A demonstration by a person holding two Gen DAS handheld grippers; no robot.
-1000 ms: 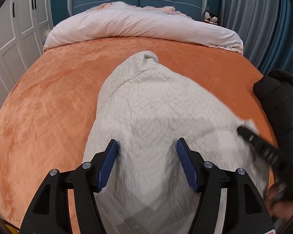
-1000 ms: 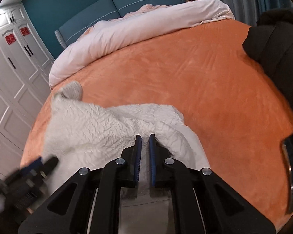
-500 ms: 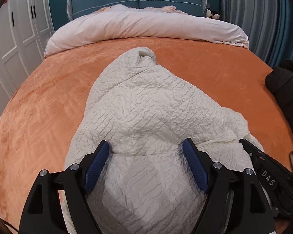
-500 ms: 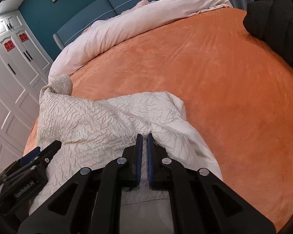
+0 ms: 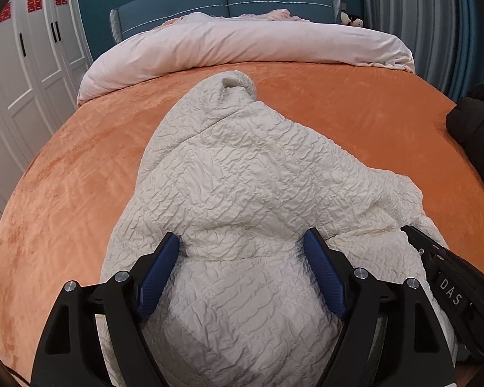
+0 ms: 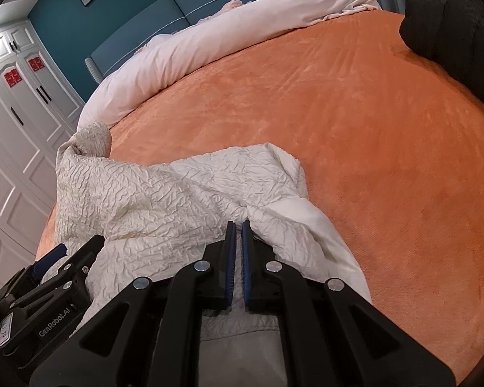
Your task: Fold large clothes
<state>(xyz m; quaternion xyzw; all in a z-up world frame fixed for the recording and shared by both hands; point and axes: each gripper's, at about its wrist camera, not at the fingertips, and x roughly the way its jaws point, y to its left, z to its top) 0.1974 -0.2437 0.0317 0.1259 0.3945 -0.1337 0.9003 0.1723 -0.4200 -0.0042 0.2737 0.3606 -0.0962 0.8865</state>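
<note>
Left gripper (image 5: 242, 251) spread wide over cream quilted jacket (image 5: 251, 174) on orange bed (image 5: 64, 174); right view alone shows right gripper (image 6: 237, 225) pinching jacket's near-edge fold.

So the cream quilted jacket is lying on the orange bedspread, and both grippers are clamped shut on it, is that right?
Not quite. Only the right gripper is shut on the cream quilted jacket. The left wrist view shows the left gripper wide open, its fingers on either side of a bunched part. The jacket does lie on the orange bedspread.
</note>
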